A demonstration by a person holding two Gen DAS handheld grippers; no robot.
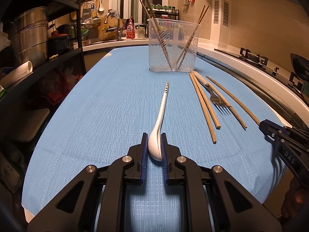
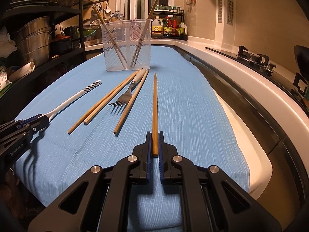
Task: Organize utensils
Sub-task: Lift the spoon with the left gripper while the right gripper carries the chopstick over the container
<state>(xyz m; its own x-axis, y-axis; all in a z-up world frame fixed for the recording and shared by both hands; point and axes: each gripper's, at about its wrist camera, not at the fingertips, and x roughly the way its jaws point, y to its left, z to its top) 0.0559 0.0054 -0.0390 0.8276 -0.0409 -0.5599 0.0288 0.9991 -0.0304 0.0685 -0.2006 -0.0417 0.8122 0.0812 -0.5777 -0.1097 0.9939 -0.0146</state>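
Both tongs are clenched on the counter (image 1: 96,104), left tongs (image 1: 154,147) on the spoon (image 1: 161,116) bowl and right tongs (image 2: 154,145) on a chopstick (image 2: 154,104), each long axis pointing far toward the holder (image 1: 172,44) straight ahead.

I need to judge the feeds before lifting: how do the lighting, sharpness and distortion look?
Left wrist view: warm dim light, the spoon sharp in the left tongs, table edges bowed by the fisheye, shelves dark. Right wrist view: same amber cast, the chopstick crisp, multiple soft shadows under the left tongs.
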